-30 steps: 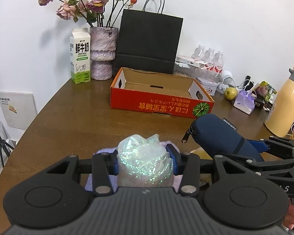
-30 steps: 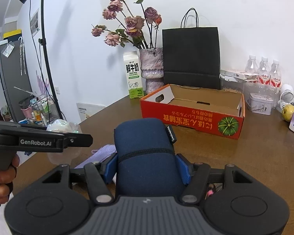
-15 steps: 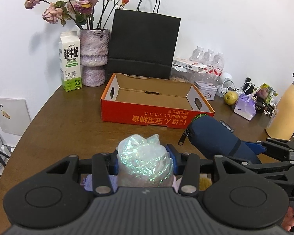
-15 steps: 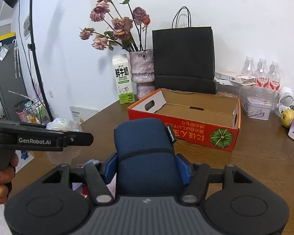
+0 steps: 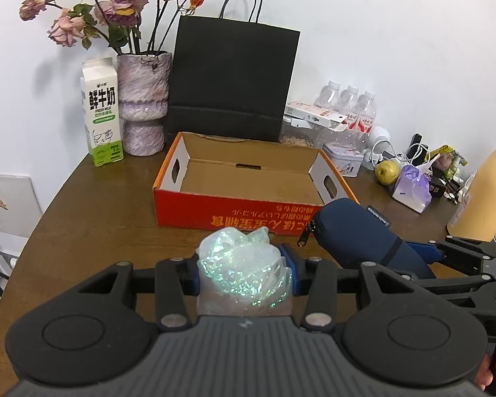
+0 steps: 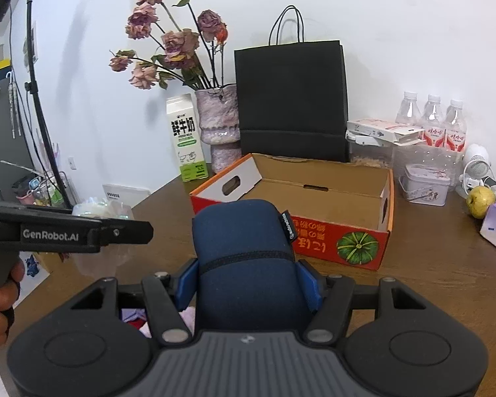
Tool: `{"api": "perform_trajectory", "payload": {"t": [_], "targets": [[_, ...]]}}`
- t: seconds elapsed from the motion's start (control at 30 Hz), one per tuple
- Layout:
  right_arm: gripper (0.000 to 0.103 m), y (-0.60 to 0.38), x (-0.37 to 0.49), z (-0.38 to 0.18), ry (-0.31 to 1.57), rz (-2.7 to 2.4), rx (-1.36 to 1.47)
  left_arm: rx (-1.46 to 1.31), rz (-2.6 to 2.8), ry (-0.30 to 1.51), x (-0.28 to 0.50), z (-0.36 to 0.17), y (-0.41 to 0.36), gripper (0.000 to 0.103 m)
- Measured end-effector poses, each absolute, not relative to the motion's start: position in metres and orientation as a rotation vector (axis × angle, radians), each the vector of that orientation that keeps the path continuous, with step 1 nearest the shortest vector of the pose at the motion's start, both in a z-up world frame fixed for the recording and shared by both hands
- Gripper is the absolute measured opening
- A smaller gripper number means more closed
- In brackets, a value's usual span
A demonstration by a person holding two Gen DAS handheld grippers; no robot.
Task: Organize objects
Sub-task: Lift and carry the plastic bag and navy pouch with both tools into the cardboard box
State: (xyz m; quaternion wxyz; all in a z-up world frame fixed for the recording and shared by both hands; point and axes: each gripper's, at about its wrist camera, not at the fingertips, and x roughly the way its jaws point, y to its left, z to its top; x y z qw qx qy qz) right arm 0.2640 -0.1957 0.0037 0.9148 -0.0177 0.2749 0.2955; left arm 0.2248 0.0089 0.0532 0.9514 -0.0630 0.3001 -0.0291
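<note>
Left gripper [image 5: 244,273] is pinching a crinkly, iridescent plastic bag [image 5: 243,264], soft and lumpy, blue pads pressing both its sides. Right gripper [image 6: 248,279] is clamping a rounded navy fabric pouch [image 6: 244,251], padded, with a stitched seam across it and a zipper pull at its nose. Both loads are hanging above the brown wooden table [image 5: 99,218]. Just ahead of both tools is sitting an open rectangular cardboard box [image 5: 248,178], red-orange outside, plain corrugated inside, with oval hand-holes.
</note>
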Motion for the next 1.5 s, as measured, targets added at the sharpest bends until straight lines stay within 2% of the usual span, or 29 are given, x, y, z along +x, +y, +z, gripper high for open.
{"api": "perform_trajectory", "payload": {"t": [0.73,1.5], "targets": [[0.062,-0.177,0.332,0.019,0.559,0.548,-0.028,-0.115,-0.05,0.597,0.301,0.079,0.011,0.045],[0.062,-0.149,0.444,0.023,0.611,0.466,-0.048,-0.124,0.006,0.649,0.425,0.085,0.011,0.045]]}}
